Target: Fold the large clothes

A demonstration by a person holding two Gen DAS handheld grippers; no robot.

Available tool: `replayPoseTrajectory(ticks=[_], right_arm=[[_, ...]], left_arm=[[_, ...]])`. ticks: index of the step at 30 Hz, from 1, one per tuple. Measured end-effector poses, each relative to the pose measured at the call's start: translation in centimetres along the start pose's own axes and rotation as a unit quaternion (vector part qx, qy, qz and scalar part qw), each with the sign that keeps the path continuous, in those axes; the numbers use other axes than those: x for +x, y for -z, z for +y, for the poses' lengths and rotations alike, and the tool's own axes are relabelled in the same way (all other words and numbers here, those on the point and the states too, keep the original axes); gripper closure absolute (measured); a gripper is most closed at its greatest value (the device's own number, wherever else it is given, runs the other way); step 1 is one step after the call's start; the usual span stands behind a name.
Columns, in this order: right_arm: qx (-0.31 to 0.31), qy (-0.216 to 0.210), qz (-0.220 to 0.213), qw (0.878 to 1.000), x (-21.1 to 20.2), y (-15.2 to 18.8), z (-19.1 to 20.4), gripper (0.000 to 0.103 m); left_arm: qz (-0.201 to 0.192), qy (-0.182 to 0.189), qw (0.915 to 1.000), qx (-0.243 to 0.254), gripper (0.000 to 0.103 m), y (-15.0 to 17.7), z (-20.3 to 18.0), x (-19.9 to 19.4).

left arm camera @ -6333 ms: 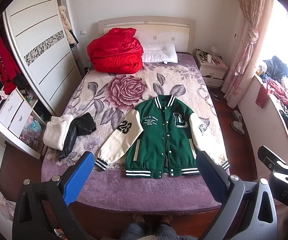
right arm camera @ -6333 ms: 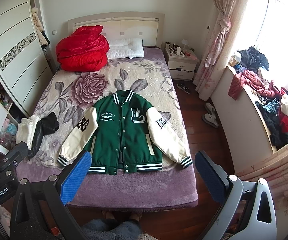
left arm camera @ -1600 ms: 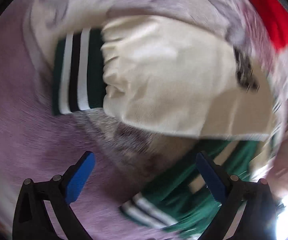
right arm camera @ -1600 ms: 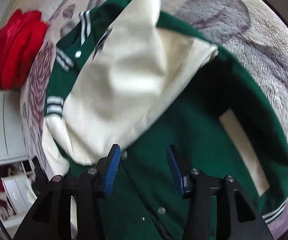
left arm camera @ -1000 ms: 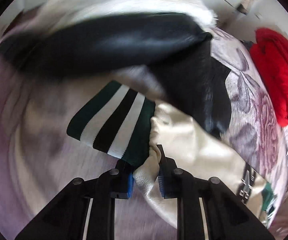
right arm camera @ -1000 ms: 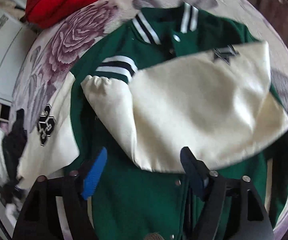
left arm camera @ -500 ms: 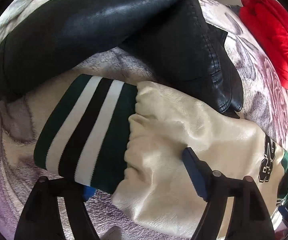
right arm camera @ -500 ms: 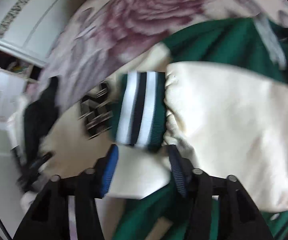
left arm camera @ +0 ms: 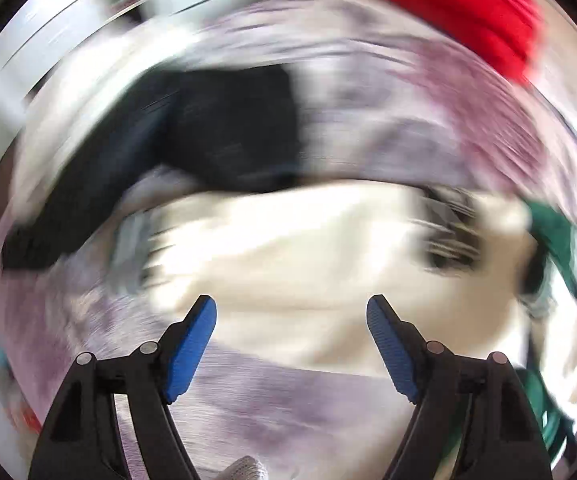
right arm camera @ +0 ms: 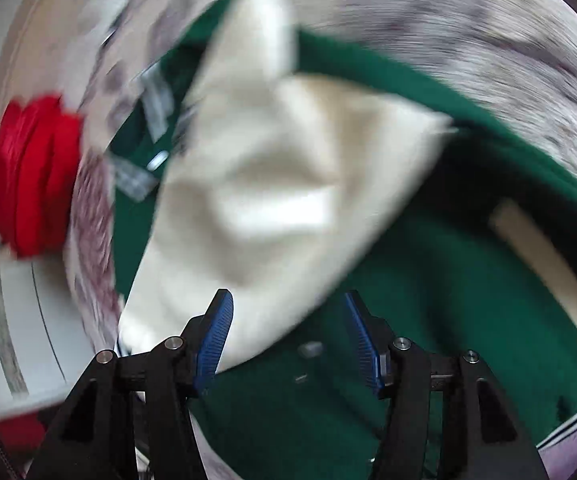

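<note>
both views are smeared. the green jacket (right arm camera: 428,272) lies on the bed (right arm camera: 508,52), one cream sleeve (right arm camera: 272,184) folded across its front. the right tool (right arm camera: 288,332) stands partly spread over it, gripping nothing. the left tool (left arm camera: 290,340) gapes wide above the other cream sleeve (left arm camera: 288,256), beside a black garment (left arm camera: 208,144).

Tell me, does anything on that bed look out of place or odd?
Yes: one cream sleeve lies bunched, crooked, across the green varsity jacket, not flat. A crumpled black garment lies beside the jacket's other sleeve. Both pictures are blurred, so finer detail is unclear.
</note>
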State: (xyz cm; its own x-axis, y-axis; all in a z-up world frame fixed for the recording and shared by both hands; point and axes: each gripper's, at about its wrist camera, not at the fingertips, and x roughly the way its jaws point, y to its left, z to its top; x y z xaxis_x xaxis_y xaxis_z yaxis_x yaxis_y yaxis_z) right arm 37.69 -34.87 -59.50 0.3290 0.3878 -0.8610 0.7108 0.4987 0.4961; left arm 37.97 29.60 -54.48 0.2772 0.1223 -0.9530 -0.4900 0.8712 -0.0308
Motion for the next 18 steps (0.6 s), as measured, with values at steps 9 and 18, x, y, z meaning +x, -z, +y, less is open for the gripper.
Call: replayPoseTrajectory(ticks=[9,18], right_arm=[[0.081,-0.063,-0.017,0.995,0.4,-3.0,-6.9,0.044],[0.111,-0.111,-0.011,0.987,1.0,-7.4,-9.3,0.044]], left_arm=[[-0.030,0.083,0.9508,0.297,0.027,-0.5,-29.6,-2.2],[-0.020,0.109,0.8888,0.445,0.027,5.4,-47.9,-1.8]])
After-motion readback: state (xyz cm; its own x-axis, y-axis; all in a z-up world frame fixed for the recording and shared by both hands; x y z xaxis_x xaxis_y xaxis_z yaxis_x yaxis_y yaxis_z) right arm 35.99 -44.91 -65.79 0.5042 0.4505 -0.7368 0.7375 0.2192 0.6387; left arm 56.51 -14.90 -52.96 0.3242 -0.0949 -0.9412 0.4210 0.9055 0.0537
